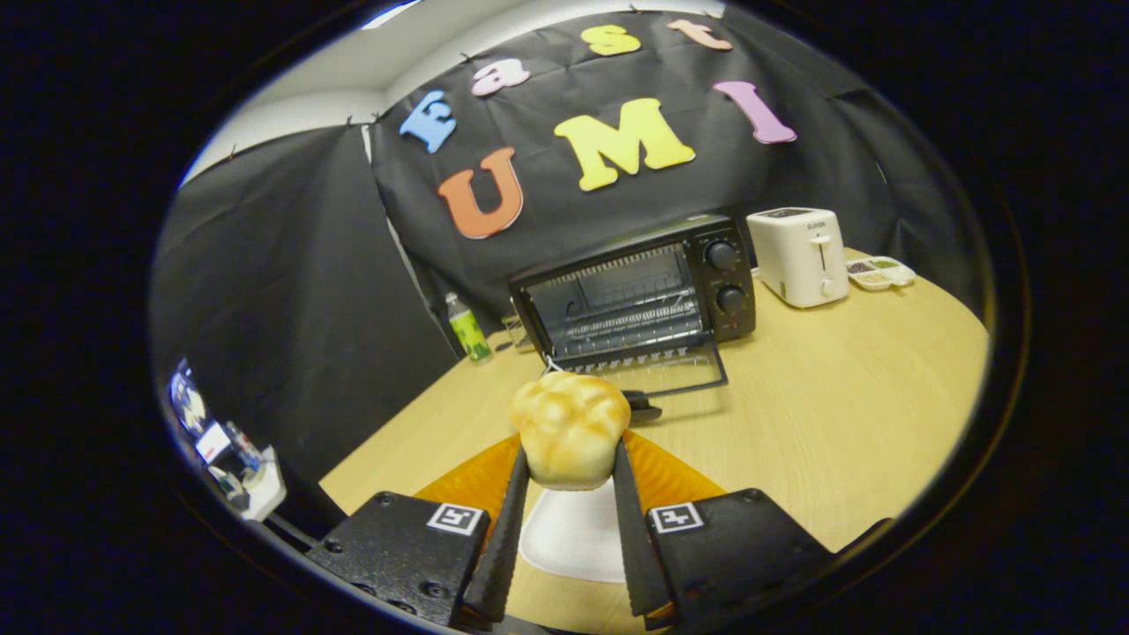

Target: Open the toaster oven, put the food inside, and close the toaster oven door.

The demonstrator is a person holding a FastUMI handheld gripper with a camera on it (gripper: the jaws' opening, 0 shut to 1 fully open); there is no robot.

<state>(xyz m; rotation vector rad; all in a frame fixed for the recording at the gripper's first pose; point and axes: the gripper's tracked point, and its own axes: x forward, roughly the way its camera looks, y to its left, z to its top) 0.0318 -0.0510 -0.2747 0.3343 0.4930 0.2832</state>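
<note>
A golden bread roll (570, 427) is pinched between my two fingers, lifted above a white plate (573, 538) that lies on an orange mat (670, 476). My gripper (571, 472) is shut on the roll, one finger pressing each side. Beyond the roll stands the black toaster oven (637, 295) on the wooden table (820, 423). Its glass door (675, 372) hangs folded down flat toward me, showing the wire rack inside. Two knobs sit on the oven's right panel.
A white pop-up toaster (801, 256) stands right of the oven, with a small divided tray (879, 272) behind it. A green-labelled bottle (466, 328) stands left of the oven. Some equipment (225, 450) sits off the table's left edge.
</note>
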